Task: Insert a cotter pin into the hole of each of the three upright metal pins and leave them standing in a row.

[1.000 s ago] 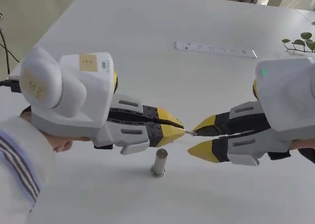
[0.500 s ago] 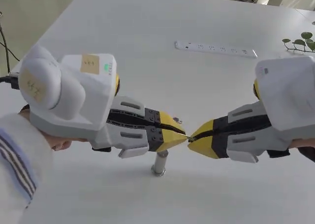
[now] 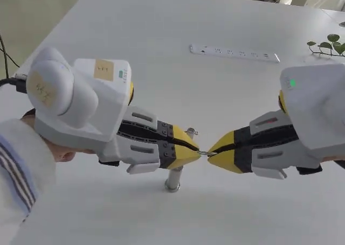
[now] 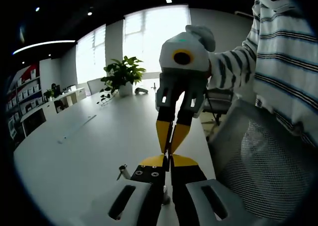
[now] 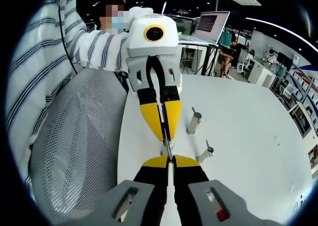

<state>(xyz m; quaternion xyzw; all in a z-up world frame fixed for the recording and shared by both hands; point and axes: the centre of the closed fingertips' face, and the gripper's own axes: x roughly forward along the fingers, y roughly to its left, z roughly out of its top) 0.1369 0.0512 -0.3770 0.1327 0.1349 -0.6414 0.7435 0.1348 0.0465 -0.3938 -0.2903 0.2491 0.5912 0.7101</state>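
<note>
Surface: a white table (image 3: 161,51) carried a power strip (image 3: 234,54) at the upper right of the head view, with a plant (image 3: 326,44) at the right edge.
Left gripper (image 3: 197,152): clenched on one end of the cotter pin (image 3: 204,153) at frame centre.
Right gripper (image 3: 211,151): clamped on the other end, tip to tip with the left.
Head view: the bare metal pin (image 3: 173,179) stood upright just below the tips; the fitted metal pin (image 3: 190,132) peeked above the left gripper.
Right gripper view: both pins stood in full right of centre, with a mesh chair (image 5: 74,136) at left.
Left gripper view: the fitted metal pin stood lower left of the jaws.
</note>
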